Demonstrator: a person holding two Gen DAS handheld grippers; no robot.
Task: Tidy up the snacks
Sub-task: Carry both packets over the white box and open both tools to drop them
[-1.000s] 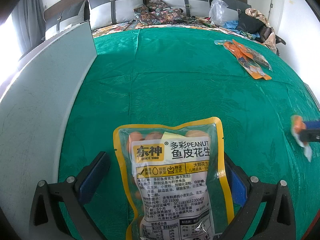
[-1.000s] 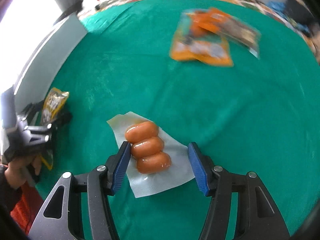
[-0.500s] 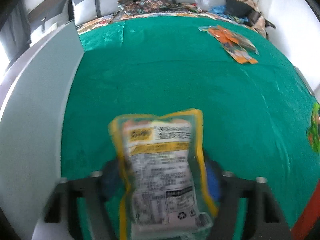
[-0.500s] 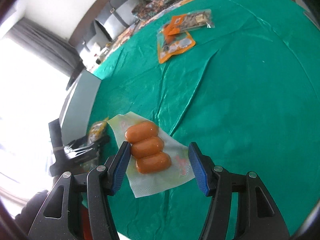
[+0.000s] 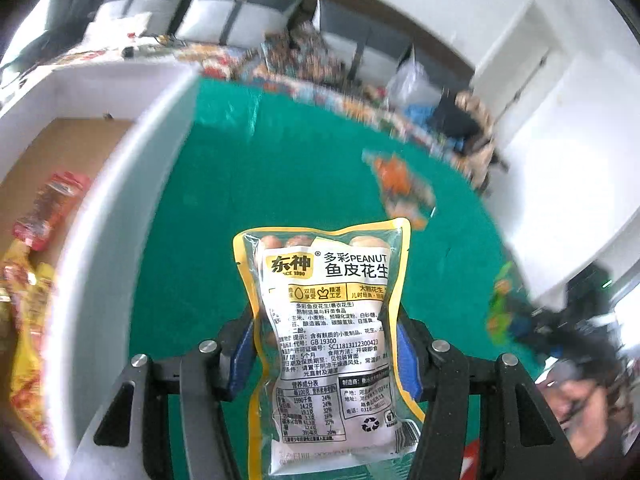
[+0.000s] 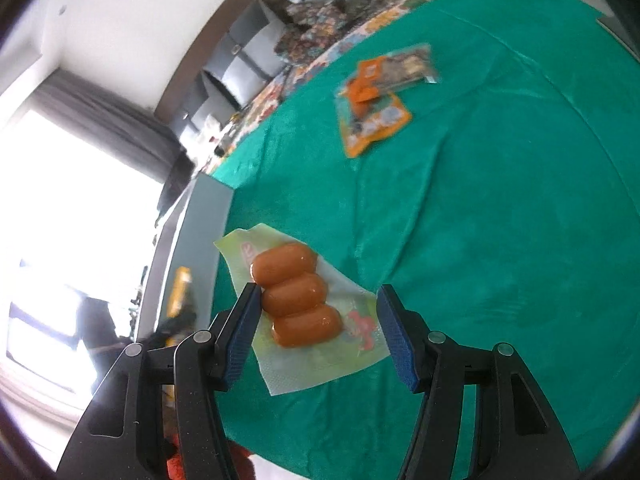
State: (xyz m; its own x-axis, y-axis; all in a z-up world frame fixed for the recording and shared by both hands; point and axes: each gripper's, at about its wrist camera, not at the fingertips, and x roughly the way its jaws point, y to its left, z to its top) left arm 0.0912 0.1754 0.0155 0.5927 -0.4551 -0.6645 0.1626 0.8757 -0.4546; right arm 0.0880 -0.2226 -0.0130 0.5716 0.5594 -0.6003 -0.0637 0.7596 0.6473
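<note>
A green cloth [image 5: 280,184] covered the bed, creased in long folds in the right wrist view [image 6: 500,220]. Beyond its far edge lay a patterned floral bedspread [image 5: 304,84], also visible past the cloth's far edge in the right wrist view [image 6: 360,24]. Grey cushions [image 5: 248,16] stood against the headboard behind that bedspread. Right of the cushions sat a clear plastic bag [image 5: 408,80], and further right a dark bag [image 5: 460,120]. A bright window with a dark curtain [image 6: 120,120] stood left of the cloth.
</note>
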